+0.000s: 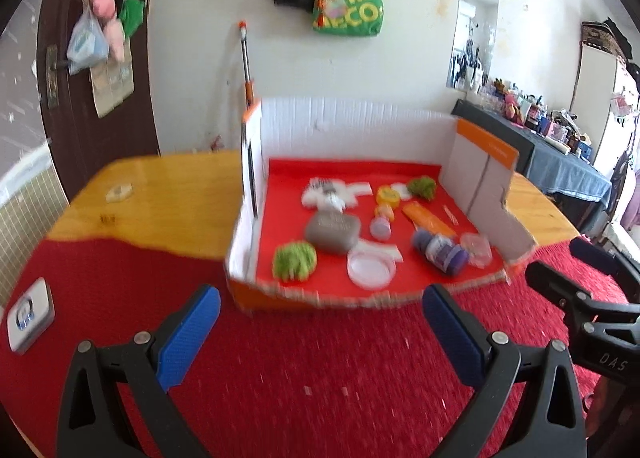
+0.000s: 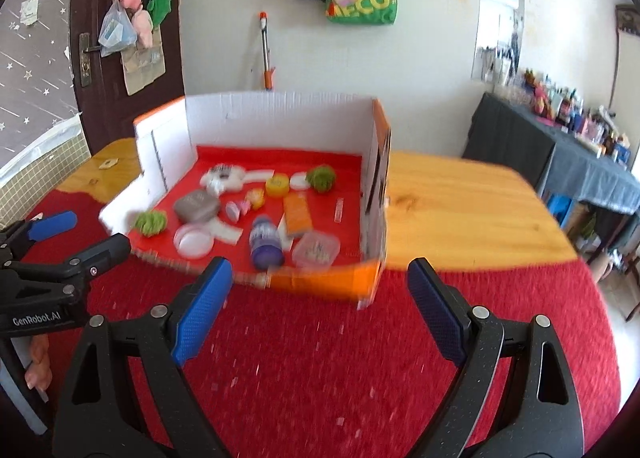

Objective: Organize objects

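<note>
Hovering side by side over the red cloth, the left gripper and the right gripper both stand with jaws wide and nothing between them, short of the cardboard box that holds the things to be sorted. Inside it, on a red lining, lie a purple bottle on its side, a grey case, a round clear lid, a small clear tub, an orange packet, a yellow cap and two green fuzzy balls (both views are blurred, so finer detail is uncertain). The likeliest trouble, as I judge it, is crowding: the bottle lies close beside the tub and the packet, so a wide jaw coming down on it could shove a neighbour or set the bottle rolling. The box's low front edge is torn and ragged and could catch a fingertip on the way in, and its tall side walls leave little room for an approach from either side. With both grippers so near each other, they could also knock together. A white device lies on the cloth off to the left, well clear of the box.
</note>
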